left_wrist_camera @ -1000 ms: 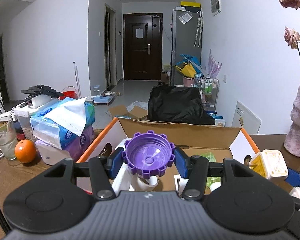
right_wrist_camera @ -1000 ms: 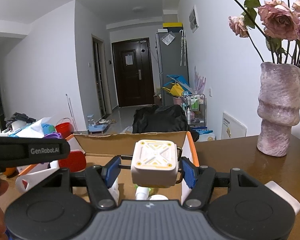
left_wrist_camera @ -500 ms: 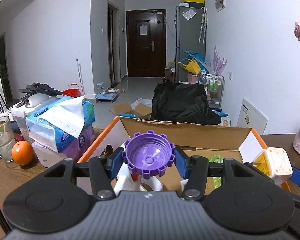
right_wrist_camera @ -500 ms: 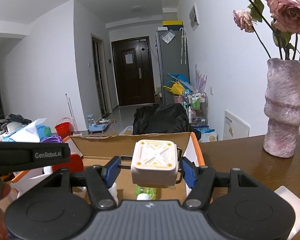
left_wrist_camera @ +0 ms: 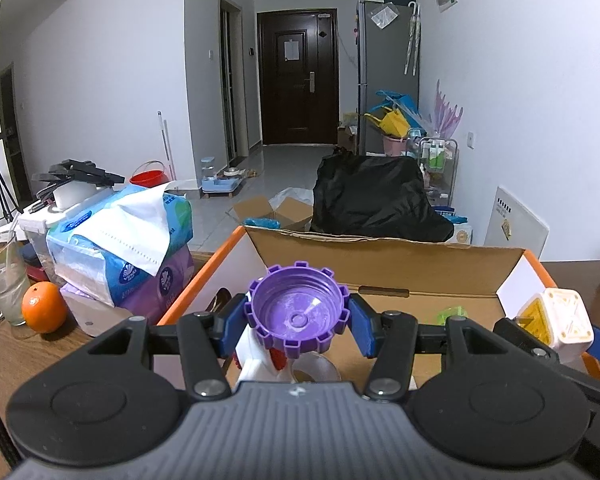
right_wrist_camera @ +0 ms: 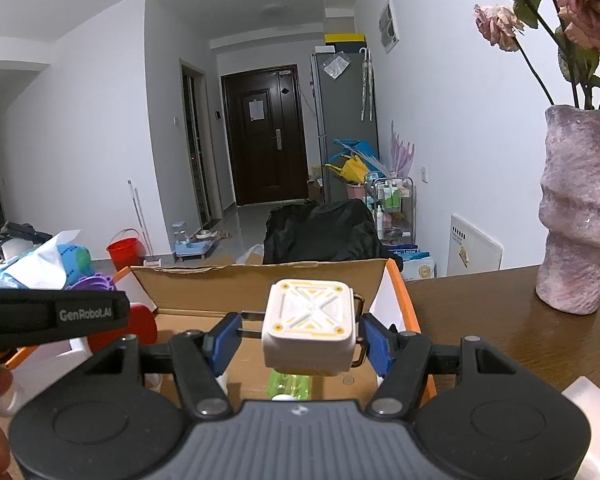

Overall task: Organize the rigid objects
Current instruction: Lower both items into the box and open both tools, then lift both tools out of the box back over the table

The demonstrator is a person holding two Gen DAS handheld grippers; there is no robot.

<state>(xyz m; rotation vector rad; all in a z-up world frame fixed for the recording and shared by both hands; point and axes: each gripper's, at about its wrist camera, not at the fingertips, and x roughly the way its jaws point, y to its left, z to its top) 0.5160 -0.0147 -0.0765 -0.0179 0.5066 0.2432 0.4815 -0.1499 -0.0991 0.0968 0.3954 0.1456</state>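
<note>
My left gripper (left_wrist_camera: 297, 320) is shut on a purple notched cap (left_wrist_camera: 296, 312) and holds it above the near end of an open cardboard box (left_wrist_camera: 384, 256) with orange flaps. My right gripper (right_wrist_camera: 300, 338) is shut on a white and yellow cube-shaped plug (right_wrist_camera: 310, 330), held over the box (right_wrist_camera: 260, 280); this cube also shows at the right in the left wrist view (left_wrist_camera: 556, 320). Inside the box lie a green bottle (right_wrist_camera: 290, 384), a white and red item (left_wrist_camera: 260, 360) and a tape roll (left_wrist_camera: 316, 368).
Tissue packs (left_wrist_camera: 120, 240), an orange (left_wrist_camera: 44, 312) and a glass (left_wrist_camera: 2, 280) stand left of the box on the brown table. A pink vase (right_wrist_camera: 580, 216) with dried roses stands at the right. A white block (right_wrist_camera: 592, 400) lies near my right gripper.
Both grippers have risen a little over the box while keeping their holds. The vase has slid toward the right edge in both views.
</note>
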